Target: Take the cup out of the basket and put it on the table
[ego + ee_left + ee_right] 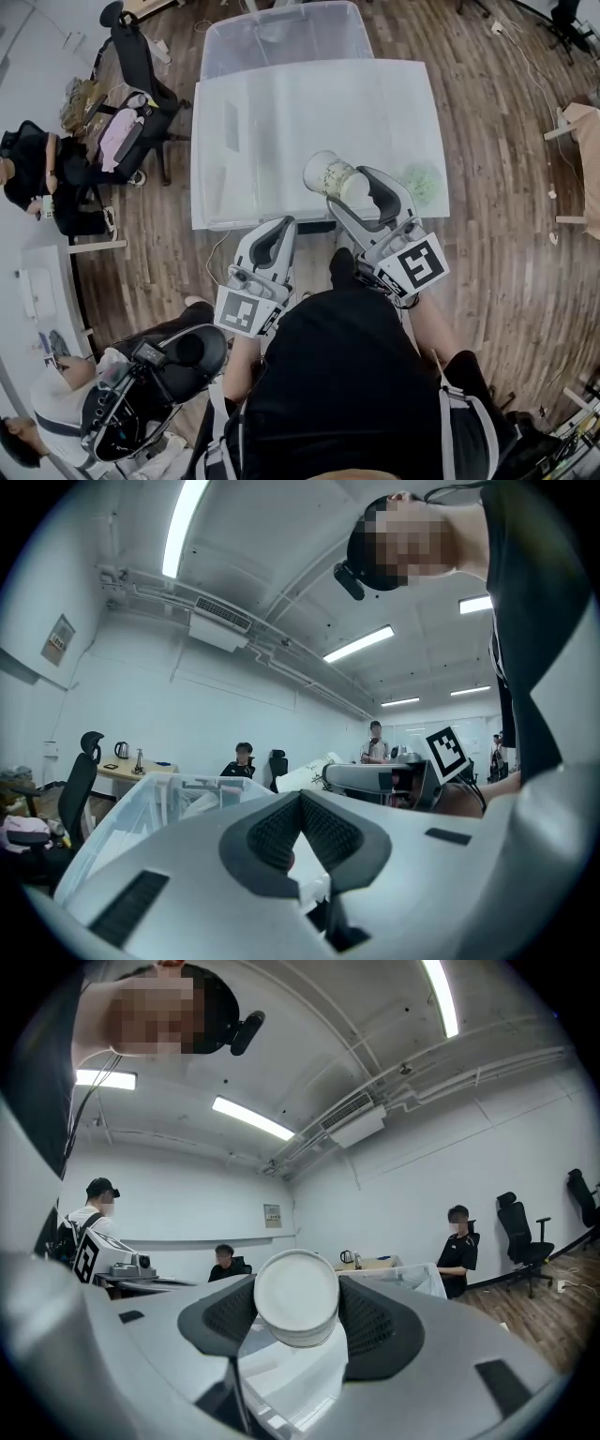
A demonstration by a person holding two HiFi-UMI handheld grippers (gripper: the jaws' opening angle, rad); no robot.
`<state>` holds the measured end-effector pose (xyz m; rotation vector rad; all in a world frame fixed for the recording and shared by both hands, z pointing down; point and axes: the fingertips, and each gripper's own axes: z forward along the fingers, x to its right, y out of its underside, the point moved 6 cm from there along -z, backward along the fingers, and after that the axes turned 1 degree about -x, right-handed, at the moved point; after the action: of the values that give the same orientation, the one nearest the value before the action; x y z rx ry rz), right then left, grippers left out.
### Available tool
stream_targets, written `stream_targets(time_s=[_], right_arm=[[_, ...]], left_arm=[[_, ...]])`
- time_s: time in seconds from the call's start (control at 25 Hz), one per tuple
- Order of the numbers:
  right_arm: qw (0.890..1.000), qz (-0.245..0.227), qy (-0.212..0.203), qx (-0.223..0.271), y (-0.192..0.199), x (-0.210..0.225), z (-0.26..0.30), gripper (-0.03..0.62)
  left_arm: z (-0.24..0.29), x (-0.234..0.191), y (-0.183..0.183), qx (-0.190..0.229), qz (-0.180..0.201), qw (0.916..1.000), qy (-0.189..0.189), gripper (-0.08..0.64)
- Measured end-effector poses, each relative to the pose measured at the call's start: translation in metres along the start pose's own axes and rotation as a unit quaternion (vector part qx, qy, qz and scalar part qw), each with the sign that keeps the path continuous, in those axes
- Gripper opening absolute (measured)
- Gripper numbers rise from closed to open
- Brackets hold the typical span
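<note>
- Jaws of the right gripper are closed on the cup, one pad on each side of it.
- In the right gripper view, a round white end of the cup is turned toward the camera and fills the gap between the two dark pads.
- In the head view, the cup is seen lying on its side along the jaws, pale with a green pattern on its wall.
- The cup is held over the near part of the white table, close to the front edge. Whether it touches the top cannot be told.
- Jaws of the left gripper are brought together, with the pads meeting at the tips, and nothing is held between them.
- The left gripper is kept at the near edge of the table, to the left of the right gripper and apart from the cup.
- A blurred green patch is seen on the table just to the right of the cup. What it is cannot be made out.
- The basket, a clear plastic box, is placed at the far end of the table, well apart from the cup.
- A wooden floor is seen around the table.
- An office chair and a seated person are seen at the left.
</note>
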<state>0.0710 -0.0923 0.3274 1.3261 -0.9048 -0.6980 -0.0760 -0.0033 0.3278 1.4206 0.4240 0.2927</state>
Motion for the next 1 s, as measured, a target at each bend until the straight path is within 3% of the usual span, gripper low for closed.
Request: stream_targets(time_s=[0.68,0.84,1.0], right_arm=[[0.999,-0.020,0.026,-0.009,0.040,-0.231,-0.102,0.264],[0.999,-0.015,0.028,0.000,0.047,-0.265,-0.129,0.264],[0.999,-0.018,0.038,-0.003,0.039,-0.274,-0.147,0.264]], left_arm=[[-0.236,0.065,0.056,0.011,-0.019,0.9996,0.021,0.018],[-0.271,0.085,0.068,0.009,-0.025,0.9992,0.031,0.018],[-0.280,0.099,0.061,0.008,-0.026,0.9988,0.041,0.018]])
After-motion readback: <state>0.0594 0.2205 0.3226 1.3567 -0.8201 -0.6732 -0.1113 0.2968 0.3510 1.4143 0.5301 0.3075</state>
